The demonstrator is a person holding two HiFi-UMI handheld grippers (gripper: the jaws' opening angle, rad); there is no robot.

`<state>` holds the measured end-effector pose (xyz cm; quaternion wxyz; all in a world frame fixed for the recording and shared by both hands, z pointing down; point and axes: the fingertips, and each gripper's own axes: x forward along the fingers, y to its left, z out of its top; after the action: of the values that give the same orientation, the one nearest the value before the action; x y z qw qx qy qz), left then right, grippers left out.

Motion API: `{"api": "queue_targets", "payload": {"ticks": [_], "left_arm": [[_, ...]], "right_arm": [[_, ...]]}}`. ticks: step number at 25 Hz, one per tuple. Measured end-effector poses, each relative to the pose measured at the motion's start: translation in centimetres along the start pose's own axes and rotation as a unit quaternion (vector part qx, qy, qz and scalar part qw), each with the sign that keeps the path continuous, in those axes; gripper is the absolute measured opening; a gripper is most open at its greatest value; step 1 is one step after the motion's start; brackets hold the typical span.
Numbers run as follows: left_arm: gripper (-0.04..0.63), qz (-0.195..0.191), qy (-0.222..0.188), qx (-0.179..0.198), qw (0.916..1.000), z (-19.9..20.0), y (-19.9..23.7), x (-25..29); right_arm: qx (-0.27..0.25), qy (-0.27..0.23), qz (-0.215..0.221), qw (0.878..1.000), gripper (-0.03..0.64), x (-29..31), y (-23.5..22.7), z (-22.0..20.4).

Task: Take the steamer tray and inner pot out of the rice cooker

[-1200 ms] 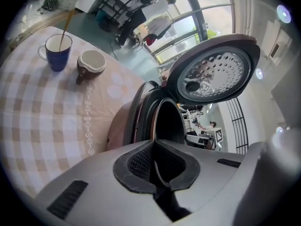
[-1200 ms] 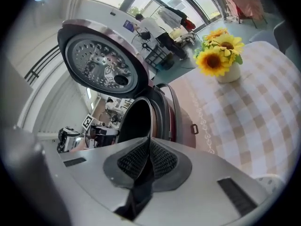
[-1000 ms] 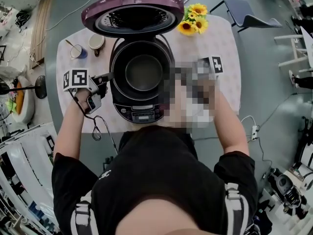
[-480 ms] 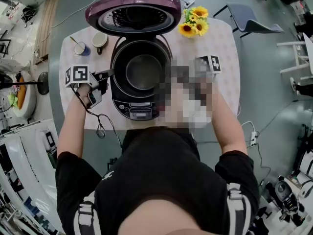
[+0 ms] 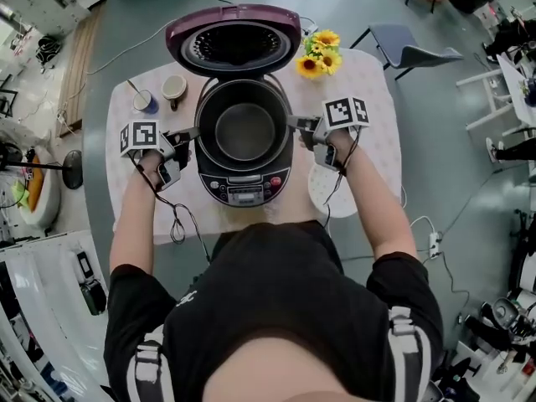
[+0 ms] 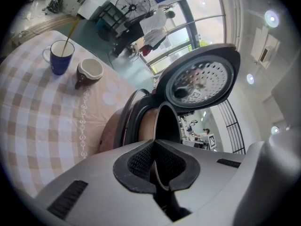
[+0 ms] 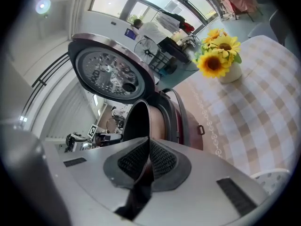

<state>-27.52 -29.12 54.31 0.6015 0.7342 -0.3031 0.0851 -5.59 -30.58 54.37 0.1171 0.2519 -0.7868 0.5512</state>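
Now I hold the inner pot (image 5: 244, 132) by its thin rim, left gripper (image 5: 194, 132) and right gripper (image 5: 293, 122) both clamped on opposite sides, pot partly raised from the rice cooker (image 5: 244, 189); if one hand rises faster, it may tilt and slip.
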Motion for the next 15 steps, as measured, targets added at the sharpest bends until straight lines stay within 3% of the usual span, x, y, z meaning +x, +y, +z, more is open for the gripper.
{"api": "queue_targets", "payload": {"ticks": [6, 11, 15], "left_arm": [[0.005, -0.114, -0.026, 0.025, 0.9928, 0.8, -7.3, -3.7], [0.008, -0.201, -0.049, 0.05, 0.977, 1.4, -14.6, -6.8], [0.009, -0.244, -0.053, 0.084, 0.9646, 1.2, -18.9, -7.9]], "right_arm": [[-0.01, -0.043, 0.038, 0.998, 0.011, -4.1, 5.7, 1.5], [-0.07, -0.08, 0.109, 0.988, 0.011, -7.9, 11.5, 3.2], [-0.071, -0.109, 0.123, 0.984, 0.009, -11.4, 14.2, 3.2]]}}
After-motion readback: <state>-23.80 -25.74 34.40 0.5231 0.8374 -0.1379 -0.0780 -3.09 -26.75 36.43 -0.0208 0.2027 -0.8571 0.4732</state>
